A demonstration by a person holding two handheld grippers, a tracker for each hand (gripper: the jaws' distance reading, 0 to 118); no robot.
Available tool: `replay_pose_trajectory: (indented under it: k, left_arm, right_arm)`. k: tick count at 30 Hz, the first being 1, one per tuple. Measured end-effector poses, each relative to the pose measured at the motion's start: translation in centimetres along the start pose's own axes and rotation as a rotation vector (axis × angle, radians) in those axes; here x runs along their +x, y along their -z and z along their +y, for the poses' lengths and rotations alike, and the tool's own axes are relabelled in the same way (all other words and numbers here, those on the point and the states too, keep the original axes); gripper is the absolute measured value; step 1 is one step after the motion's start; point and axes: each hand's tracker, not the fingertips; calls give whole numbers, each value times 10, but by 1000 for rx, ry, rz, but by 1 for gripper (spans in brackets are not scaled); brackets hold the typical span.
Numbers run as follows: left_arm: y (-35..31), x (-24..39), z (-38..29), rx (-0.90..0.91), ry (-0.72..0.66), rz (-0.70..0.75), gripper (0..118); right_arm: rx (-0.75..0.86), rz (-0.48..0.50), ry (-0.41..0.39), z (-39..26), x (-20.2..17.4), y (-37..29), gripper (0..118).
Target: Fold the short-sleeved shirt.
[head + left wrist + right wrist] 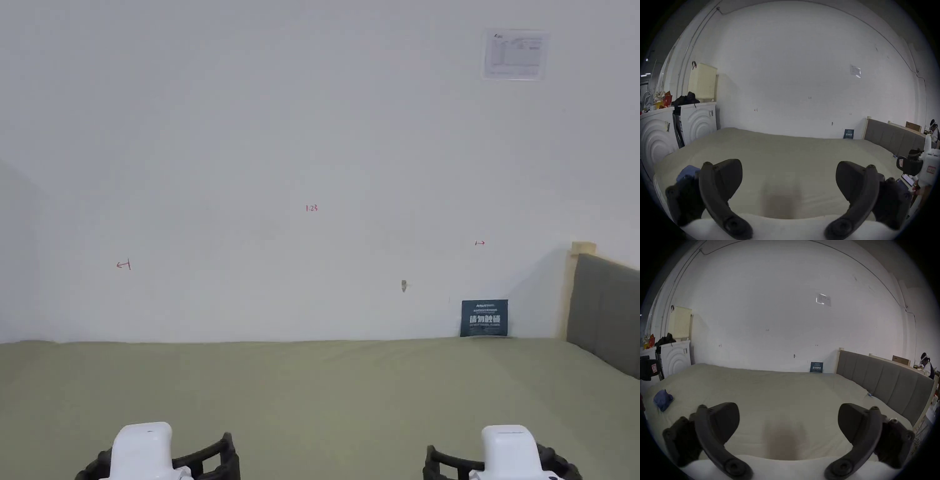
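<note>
Olive-green sheet stretched smooth over a wide bed, set against a plain white wall. Padded grey headboard along the right side. Left tongs held low over the near part of the bed, black curved jaws spread wide, nothing between them but bare sheet. Right tongs likewise gaping, empty, over the sheet. In the head view, white housings of both at the bottom edge, well apart. Crumpled blue short-sleeved shirt bunched in a small heap on the sheet near the bed's left edge, well left of the right tongs; in the left gripper view, partly hidden behind the left jaw. Small dark blue sign leaning upright at the wall's foot near the headboard. White embossed cabinets beyond the left side, cream perforated basket on top.
</note>
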Motion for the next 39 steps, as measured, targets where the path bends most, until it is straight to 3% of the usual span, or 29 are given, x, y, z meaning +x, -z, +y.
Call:
replay_pose_trajectory:
  k: [7, 18, 33, 39]
  left_arm:
    - [1, 12, 5, 9, 57, 13, 118]
    - [0, 17, 6, 18, 96, 18, 118]
    - [3, 13, 0, 0, 62, 28, 118]
    - [1, 15, 3, 6, 63, 26, 118]
  right_arm:
    - [22, 0, 20, 2, 9, -4, 117]
    - [100, 42, -43, 8, 4, -11, 118]
    - [103, 97, 28, 15, 9, -9, 118]
    - [96, 21, 4, 13, 9, -3, 118]
